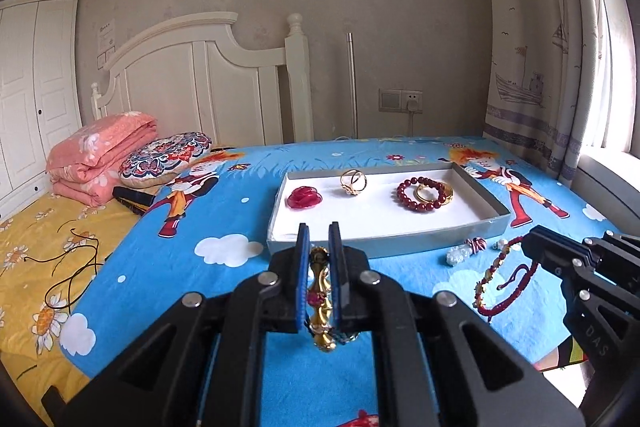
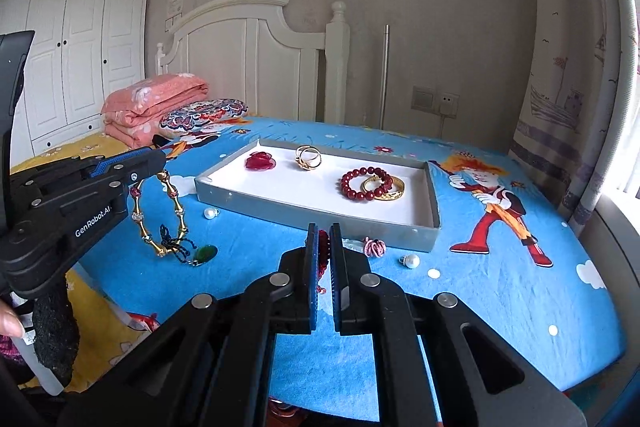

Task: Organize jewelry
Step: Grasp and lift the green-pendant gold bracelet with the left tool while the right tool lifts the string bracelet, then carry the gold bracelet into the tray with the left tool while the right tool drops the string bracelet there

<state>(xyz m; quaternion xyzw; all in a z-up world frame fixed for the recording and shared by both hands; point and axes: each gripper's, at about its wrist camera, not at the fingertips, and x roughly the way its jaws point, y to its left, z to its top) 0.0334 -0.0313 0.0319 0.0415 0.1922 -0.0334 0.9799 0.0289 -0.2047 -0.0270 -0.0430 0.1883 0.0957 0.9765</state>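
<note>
Red string bracelet (image 2: 323, 259) mostly hidden between right gripper (image 2: 323, 239) pads. Gold necklace (image 1: 320, 301) partly covered by left gripper (image 1: 319, 239). Hand (image 2: 9, 321) cut off at left edge.

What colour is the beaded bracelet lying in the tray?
Dark red; the beaded bracelet shows best in the right wrist view, overlapping a gold bangle in the tray.

The right gripper (image 2: 324, 231) is closed on a dark red beaded bracelet (image 2: 323, 247), held over the blue bedsheet (image 2: 500, 287). At left, the left gripper (image 2: 158, 157) grips a gold necklace (image 2: 176, 199) whose loop hangs down to a green pendant (image 2: 206, 254). Farther off lies a grey tray (image 2: 316, 211) with a red flower (image 2: 260, 161), gold rings (image 2: 308, 157), a red bead bracelet (image 2: 366, 183) and a gold bangle (image 2: 394, 189). Two pearls (image 2: 412, 261) and a pink knot (image 2: 375, 247) lie near the tray.
</note>
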